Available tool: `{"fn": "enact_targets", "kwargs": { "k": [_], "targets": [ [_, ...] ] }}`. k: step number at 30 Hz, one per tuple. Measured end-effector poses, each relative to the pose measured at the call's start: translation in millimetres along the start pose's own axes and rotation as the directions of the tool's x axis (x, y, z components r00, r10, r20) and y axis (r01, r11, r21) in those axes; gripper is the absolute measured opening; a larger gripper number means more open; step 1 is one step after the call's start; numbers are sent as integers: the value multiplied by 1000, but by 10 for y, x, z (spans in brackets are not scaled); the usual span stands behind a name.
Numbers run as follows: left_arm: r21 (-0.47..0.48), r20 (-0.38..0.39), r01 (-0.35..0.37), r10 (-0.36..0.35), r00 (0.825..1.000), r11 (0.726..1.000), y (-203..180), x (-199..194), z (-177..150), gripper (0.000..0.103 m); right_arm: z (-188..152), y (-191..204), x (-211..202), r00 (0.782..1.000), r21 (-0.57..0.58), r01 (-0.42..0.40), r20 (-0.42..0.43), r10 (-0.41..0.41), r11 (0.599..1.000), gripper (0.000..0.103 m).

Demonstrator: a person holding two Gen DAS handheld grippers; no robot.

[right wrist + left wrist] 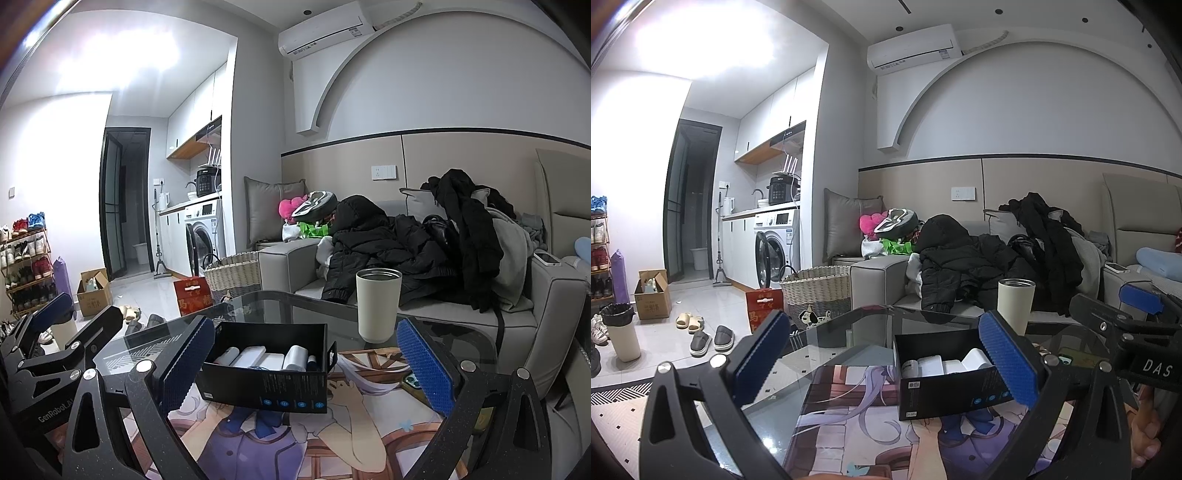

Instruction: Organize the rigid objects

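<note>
A black open box (956, 391) (266, 384) sits on an illustrated mat (857, 424) (332, 435) on a glass table. It holds several white cylinders and blocks (945, 363) (266, 356). A cream tumbler (1015, 304) (377, 304) stands behind it. My left gripper (882, 360) is open and empty, its right finger in front of the box's right end. My right gripper (306, 363) is open and empty, with the box between its fingers. The left gripper also shows at the left of the right wrist view (55, 332).
A phone (412, 382) lies on the table's right side. A grey sofa (369, 266) piled with black coats stands behind the table. A woven basket (818, 291), red box (764, 306), slippers (713, 338) and a bin (620, 328) are on the floor at left.
</note>
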State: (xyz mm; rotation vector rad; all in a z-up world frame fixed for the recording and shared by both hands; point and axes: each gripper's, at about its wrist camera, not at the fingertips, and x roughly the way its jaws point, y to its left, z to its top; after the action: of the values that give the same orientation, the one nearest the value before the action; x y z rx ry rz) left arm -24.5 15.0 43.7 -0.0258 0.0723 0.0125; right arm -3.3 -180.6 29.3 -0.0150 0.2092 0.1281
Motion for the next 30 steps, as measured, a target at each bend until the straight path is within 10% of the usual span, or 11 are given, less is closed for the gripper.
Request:
{"fn": "enact_targets", "kwargs": {
  "k": [30],
  "targets": [
    [-1, -27, 14, -14, 1000, 1000, 92, -30, 15, 103, 20, 88, 76, 1000, 2, -1, -13, 1, 1000, 101]
  ]
}}
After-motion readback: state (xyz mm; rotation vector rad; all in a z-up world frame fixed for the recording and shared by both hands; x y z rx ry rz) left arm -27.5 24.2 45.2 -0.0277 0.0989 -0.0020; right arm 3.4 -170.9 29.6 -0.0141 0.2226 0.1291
